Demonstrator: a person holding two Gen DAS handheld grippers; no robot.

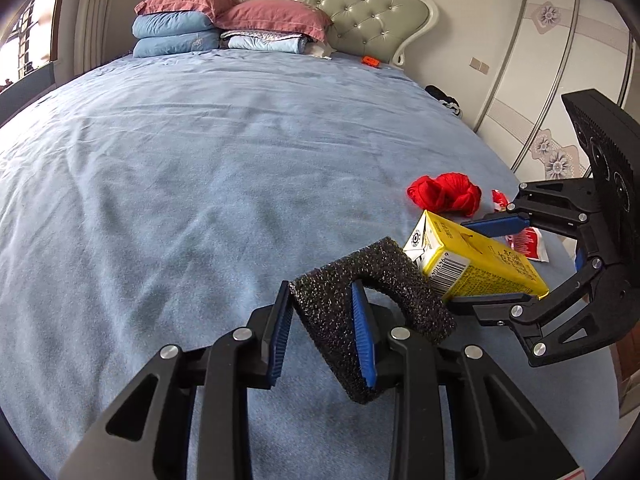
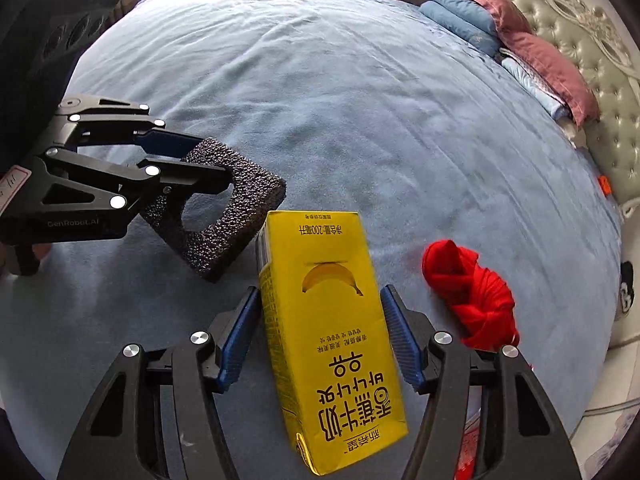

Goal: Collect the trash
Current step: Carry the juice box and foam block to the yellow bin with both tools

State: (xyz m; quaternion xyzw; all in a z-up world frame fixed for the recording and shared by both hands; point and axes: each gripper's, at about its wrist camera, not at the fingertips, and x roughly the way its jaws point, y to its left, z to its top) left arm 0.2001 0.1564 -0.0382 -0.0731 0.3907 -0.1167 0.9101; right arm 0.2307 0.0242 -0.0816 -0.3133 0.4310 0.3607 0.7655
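Left tongs (image 1: 322, 330) pinch one leg of a black foam piece (image 1: 376, 280), the pads pressed against both its sides, and the piece is carried just above the blue bed (image 1: 200, 160). Right tongs (image 2: 320, 340) straddle a yellow milk carton (image 2: 332, 340); in the right wrist view the left pad appears to touch the carton's side while a sliver of gap shows at the right pad, so I judge them closing on it, not yet firmly clamped. In that view the carton lies lengthwise between the fingers, its far end at 12 o'clock from the tongs, the foam at 10 o'clock of it and close by, a red bundle of yarn (image 2: 468, 296) at 3 o'clock. In the left wrist view a red-and-white wrapper (image 1: 524, 240) lies beyond the carton, at about 1 o'clock from it.

To do this step well, the right pads should meet the carton's narrow sides squarely near its middle, so it does not pivot or slip when raised; a soft squeeze is enough, since a thin carton may buckle. The left tongs should keep the foam clear of the carton's end.

Writing: the carton shows a banana picture, large Chinese characters, a line including "200", and a barcode on its side. The left tongs' frame reads "GenRobot.AI".
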